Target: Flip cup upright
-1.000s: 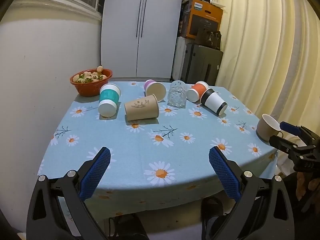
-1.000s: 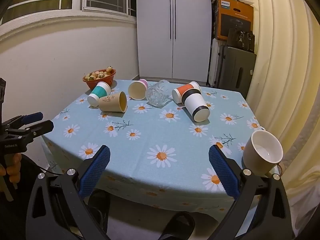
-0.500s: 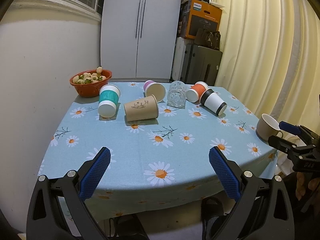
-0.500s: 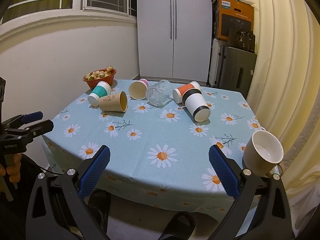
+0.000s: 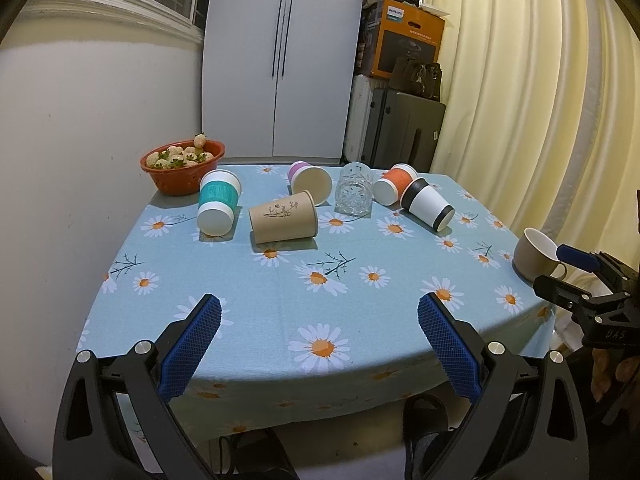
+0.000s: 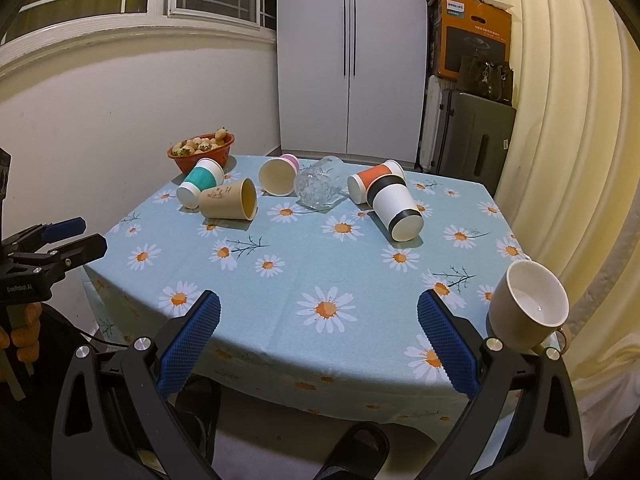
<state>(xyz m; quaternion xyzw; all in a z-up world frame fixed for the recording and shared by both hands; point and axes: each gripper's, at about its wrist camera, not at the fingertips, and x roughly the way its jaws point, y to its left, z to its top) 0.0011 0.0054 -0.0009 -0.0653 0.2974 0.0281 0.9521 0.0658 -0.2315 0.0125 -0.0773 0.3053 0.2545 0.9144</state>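
Daisy-print tablecloth (image 5: 280, 292) covers a table by white cupboard doors (image 5: 280, 56) and a yellow curtain (image 5: 532, 92). Nothing is grasped yet: my left gripper (image 5: 319, 344) and right gripper (image 6: 319, 344) both gape wide, empty, short of the near edge. Tipped cups lie far across; the brown paper cup (image 5: 283, 218) seems nearest, so I'd reach in and close across its wall.

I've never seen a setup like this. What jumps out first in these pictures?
A row of tipped-over cups lies across the far half of the daisy tablecloth: teal cup, brown paper cup, pink cup, clear glass, orange cup and black-and-white cup. A beige mug sits tilted at the table's right edge. Near the camera, the left claw and right claw gape open, holding nothing.
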